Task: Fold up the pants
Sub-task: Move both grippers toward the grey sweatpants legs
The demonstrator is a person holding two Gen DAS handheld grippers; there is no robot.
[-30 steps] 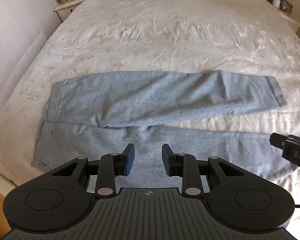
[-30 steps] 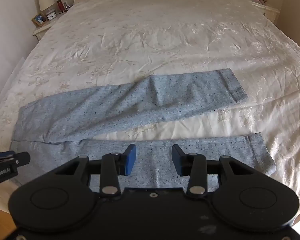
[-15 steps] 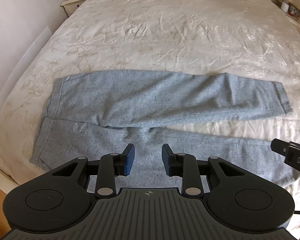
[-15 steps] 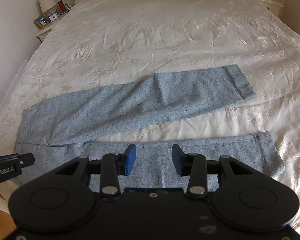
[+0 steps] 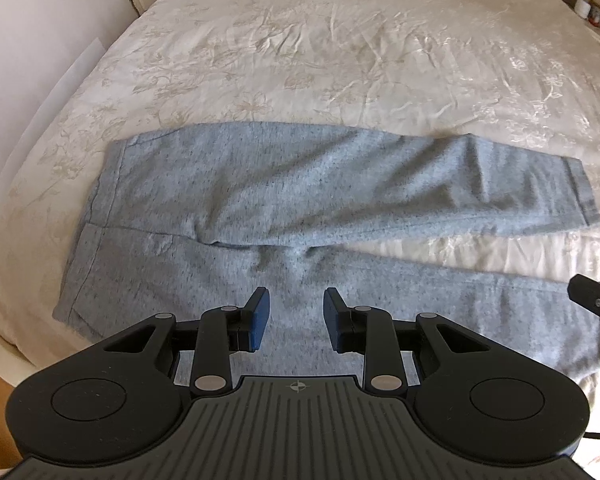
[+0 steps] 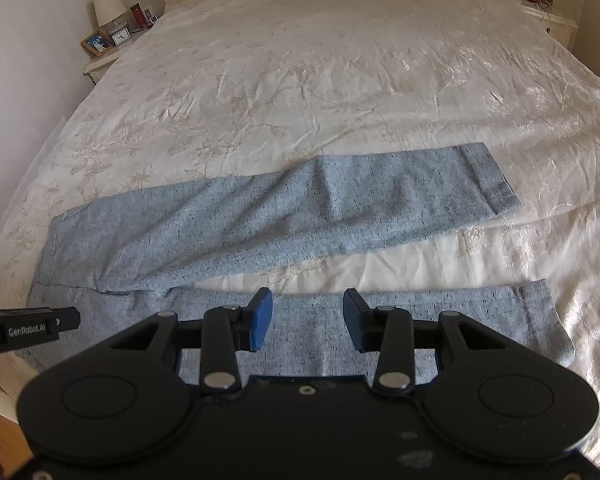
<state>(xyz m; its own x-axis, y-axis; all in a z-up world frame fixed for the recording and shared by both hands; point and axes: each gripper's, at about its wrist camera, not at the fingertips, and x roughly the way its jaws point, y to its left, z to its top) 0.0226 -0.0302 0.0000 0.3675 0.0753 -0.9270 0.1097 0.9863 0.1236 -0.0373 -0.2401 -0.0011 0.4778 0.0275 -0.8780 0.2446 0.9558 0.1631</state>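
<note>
Left gripper (image 5: 293, 312) lower over pants (image 5: 340, 200), fingers spread, near leg partly hidden

Soft daylight, fairly bright, both views. Sheen and pale glare on the cream bedspread (image 5: 340, 60), strongest toward the upper right and along the right edge in the right wrist view. Shadows faint and diffuse; a small dark patch in the creases of the grey pants (image 5: 260, 200). Mild motion blur in the left wrist view. Strong fisheye bowing at borders, corners vignetted.
</note>
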